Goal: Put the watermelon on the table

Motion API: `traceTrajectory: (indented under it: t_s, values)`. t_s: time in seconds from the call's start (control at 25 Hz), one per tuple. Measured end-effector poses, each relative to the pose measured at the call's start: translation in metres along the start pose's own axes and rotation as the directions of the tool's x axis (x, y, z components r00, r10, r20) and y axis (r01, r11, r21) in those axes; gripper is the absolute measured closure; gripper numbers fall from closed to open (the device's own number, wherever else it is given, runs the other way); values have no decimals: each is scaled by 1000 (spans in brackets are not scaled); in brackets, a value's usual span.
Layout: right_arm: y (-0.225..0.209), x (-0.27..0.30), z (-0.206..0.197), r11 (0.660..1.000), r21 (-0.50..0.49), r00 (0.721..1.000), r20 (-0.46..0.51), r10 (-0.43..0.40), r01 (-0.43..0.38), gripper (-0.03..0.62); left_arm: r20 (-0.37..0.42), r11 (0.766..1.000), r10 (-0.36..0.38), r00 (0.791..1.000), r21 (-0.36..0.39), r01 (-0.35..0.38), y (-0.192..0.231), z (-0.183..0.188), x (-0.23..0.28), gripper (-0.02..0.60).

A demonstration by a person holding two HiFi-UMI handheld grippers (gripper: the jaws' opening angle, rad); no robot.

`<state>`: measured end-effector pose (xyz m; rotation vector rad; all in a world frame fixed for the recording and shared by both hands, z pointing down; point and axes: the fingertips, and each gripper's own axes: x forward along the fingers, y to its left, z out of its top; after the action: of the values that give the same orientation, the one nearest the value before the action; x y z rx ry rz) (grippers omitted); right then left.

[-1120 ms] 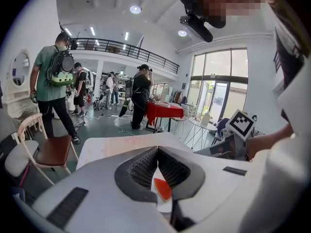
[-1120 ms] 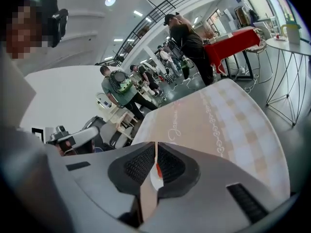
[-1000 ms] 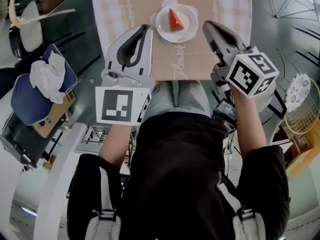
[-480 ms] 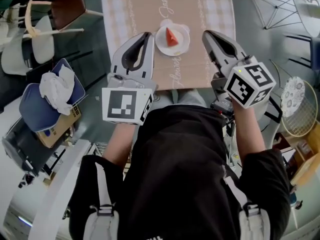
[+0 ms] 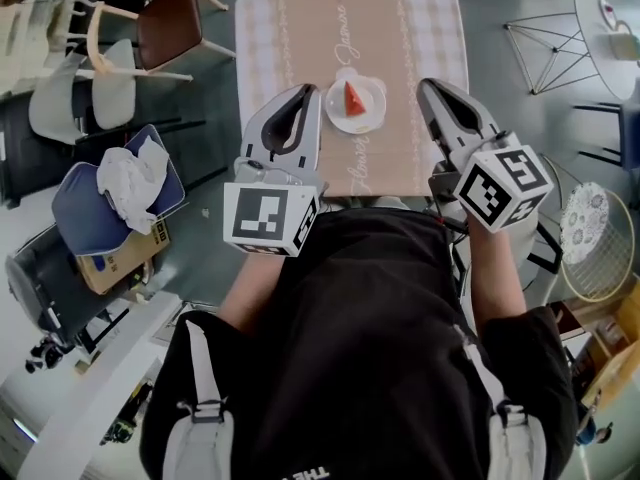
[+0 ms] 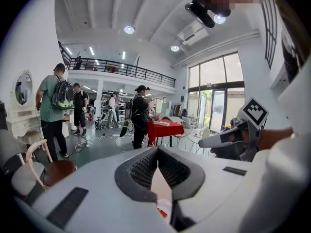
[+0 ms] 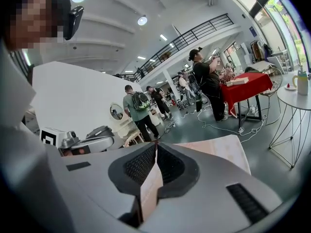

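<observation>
Looking soft, wet, slippery: watermelon slice (image 5: 352,97), small red wedge. Easy to squash, probably light. Pinch gently on flat sides, low down, I think.
Slice sits on white plate (image 5: 336,114) on bench (image 5: 400,28), between your claws, touching neither.
Plate holds only slice.
Left claw (image 5: 305,91) shut tight, empty.
Right claw (image 5: 428,86) shut too, empty.

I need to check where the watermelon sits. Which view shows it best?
The head view: the watermelon lies in full sight on its white plate. The left gripper view catches only a red-and-white sliver, probably the same, at its bottom edge; the right gripper view shows none of it.
</observation>
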<state>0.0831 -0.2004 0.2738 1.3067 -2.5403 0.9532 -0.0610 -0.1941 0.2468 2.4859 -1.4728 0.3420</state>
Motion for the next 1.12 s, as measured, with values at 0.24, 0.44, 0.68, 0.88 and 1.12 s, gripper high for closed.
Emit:
traceTrajectory:
  t_s: [0.24,0.44,0.68,0.88,1.12]
  values:
    - [3,-12,7,1000,-12,1000,11,20,-20,571,22,999,44,999,11,-45,1,13,-11,568]
    - [5,-14,9,998,-46,999,-4,45,-46,571,15,995,99,995,10,-99,-1,12,-18,568]
    - [10,-13,13,993,-81,997,-11,81,-82,571,21,993,118,993,19,-119,-8,16,-22,568]
    - [18,-18,15,992,-84,995,5,98,-98,571,26,993,111,993,26,-112,-14,18,-26,568]
    - [42,-30,2,989,-118,996,17,90,-88,571,51,996,82,995,36,-84,-21,18,-44,568]
